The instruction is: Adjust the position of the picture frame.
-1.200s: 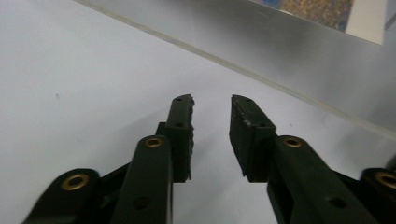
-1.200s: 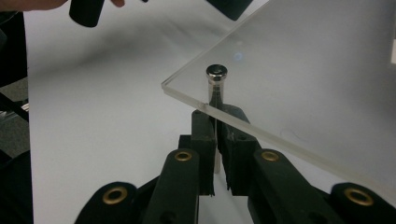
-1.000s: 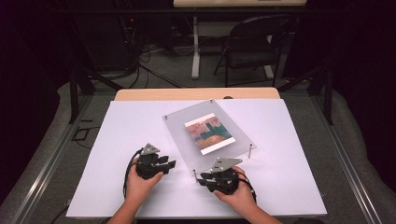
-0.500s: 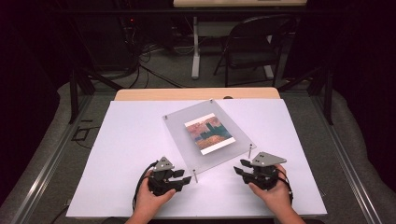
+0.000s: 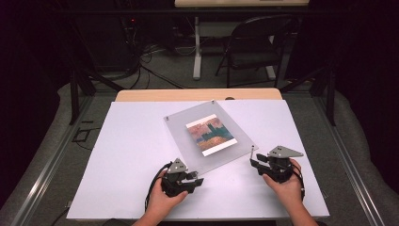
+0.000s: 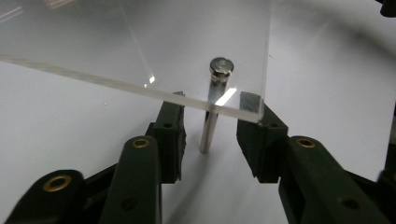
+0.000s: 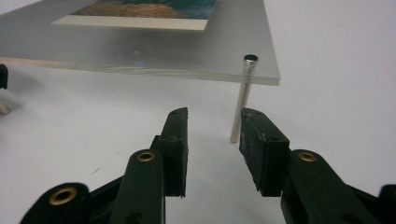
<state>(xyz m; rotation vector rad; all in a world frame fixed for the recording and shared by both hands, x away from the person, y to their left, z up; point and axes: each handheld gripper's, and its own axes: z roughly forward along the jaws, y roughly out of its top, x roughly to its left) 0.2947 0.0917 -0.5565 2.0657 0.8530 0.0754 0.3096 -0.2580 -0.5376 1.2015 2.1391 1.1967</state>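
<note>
Two grippers sit at the clear acrylic frame, lying mid-worktop on thin metal posts. The left gripper stands released around the near-corner post; the right gripper, released, stops just short of another post. Smooth white worktop lies bare around them.

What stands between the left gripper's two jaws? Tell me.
A metal standoff pin at the clear acrylic frame's corner, seen in the left gripper view; the left gripper is open around it.
</note>
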